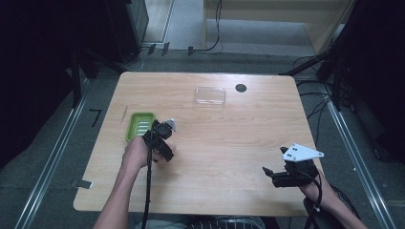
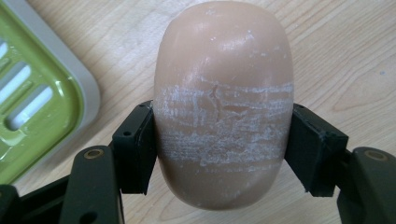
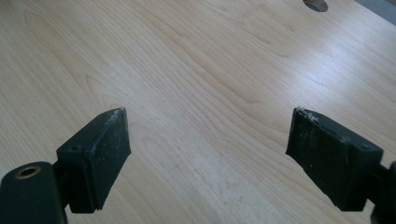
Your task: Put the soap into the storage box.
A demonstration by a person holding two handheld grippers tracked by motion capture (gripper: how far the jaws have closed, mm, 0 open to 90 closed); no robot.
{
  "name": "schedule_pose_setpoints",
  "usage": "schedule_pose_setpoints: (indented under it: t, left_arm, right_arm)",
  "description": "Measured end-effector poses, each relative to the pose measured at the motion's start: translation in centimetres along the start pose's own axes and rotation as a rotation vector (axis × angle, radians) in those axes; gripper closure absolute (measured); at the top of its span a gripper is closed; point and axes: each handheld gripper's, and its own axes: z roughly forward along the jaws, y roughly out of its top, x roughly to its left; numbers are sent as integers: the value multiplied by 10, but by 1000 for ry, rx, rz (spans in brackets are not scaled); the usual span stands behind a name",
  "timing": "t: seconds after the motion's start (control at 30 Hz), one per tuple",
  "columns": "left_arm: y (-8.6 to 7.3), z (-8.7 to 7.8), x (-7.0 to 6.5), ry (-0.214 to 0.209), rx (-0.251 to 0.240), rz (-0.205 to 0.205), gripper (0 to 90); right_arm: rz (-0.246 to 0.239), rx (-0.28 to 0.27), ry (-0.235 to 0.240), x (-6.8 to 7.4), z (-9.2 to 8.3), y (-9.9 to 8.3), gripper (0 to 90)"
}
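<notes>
The left tongs (image 2: 219, 154) are clamped on a peach-coloured oval bar of soap (image 2: 223, 102), pads pressing both its long flanks w/ whitish scrape marks across the middle; the bar's long axis runs straight out along the jaws, away from the hand, its far end over bare light-wood counter (image 2: 341, 56). Key relation: the green slotted plastic soap dish w/ grey rim (image 2: 32, 107) sits just beside the bar, to the left in the left gripper view, not touching it, so my guess is the next move is a short sideways shift that way, then lower. Left hand is by far the nearer; the right tongs (image 3: 208, 149) stand wide open, holding nothing, well apart at the counter's near right. The high view places the left tongs (image 1: 162, 131) just right of the dish (image 1: 140, 125) and adds a clear plastic lid (image 1: 209, 96) farther back, but the soap is hidden there; the gripper view gives grip and gap.
</notes>
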Motion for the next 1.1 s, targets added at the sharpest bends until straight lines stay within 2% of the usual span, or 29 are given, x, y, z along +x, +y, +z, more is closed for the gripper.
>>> schedule_pose_setpoints:
  t: [0.47, 0.97, 1.1]
  left_arm:
    - [-3, -14, 14, 17, -48, -43, 334]
    - [1, -20, 26, 29, -75, -83, 334]
    - [2, -23, 29, 38, -96, -89, 334]
  right_arm:
    - [-2, 5, -2, 1, 0, 1, 134]
    - [-1, 5, 1, 0, 0, 1, 134]
    - [0, 5, 0, 0, 0, 1, 134]
